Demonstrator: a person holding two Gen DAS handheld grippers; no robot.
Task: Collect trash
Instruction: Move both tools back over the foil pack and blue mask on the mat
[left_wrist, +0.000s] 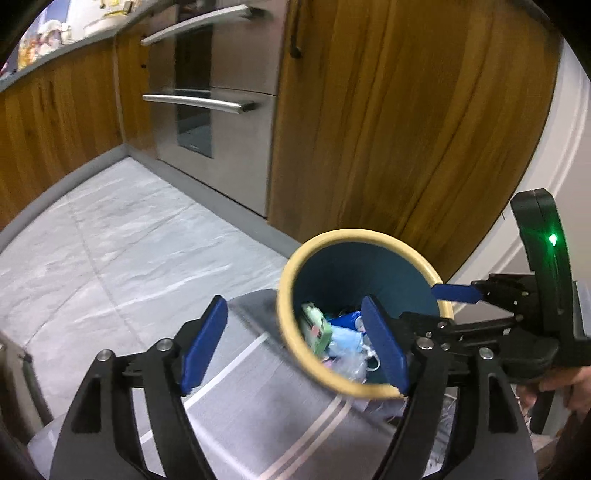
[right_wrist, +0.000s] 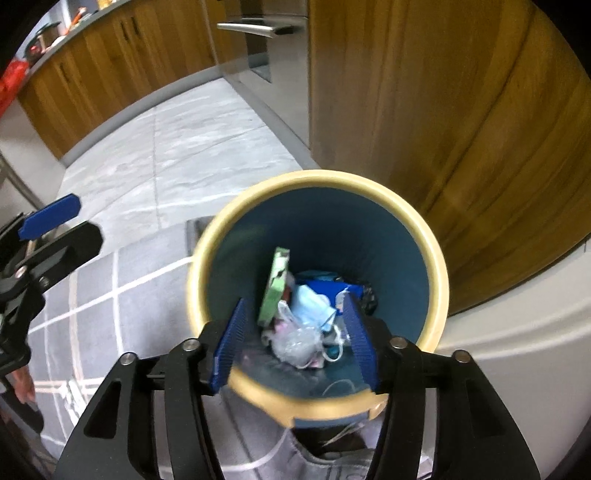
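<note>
The left gripper (left_wrist: 295, 347) has its 2 blue-padded fingers (left_wrist: 205, 345) spread wide with nothing pinched between them. The gap between them frames a grey rug with pale stripes (left_wrist: 258, 398) on a grey marbled tile floor (left_wrist: 110, 229). The right-hand finger overlaps the near rim of a round teal bin with a cream rim (left_wrist: 369, 266), which stands just to the right of the gap. Inside it lies trash (left_wrist: 332, 339): a green carton, blue wrappers and clear plastic. Beyond the bin's far-right rim the right gripper (left_wrist: 456, 293) reaches in, a hand (left_wrist: 565, 384) on its handle. Past the fingers stand wooden cabinets (left_wrist: 406, 110) and a steel oven (left_wrist: 214, 103).

In the right wrist view, the right gripper (right_wrist: 295, 343) has its 2 fingers (right_wrist: 231, 343) parted, pressing on nothing. They hang over the near part of the bin's (right_wrist: 436, 266) mouth, and the trash (right_wrist: 299, 317) lies below and between them at the bottom. Far off to the left of the fingers the left gripper (right_wrist: 50, 218) shows above the rug (right_wrist: 110, 295).
</note>
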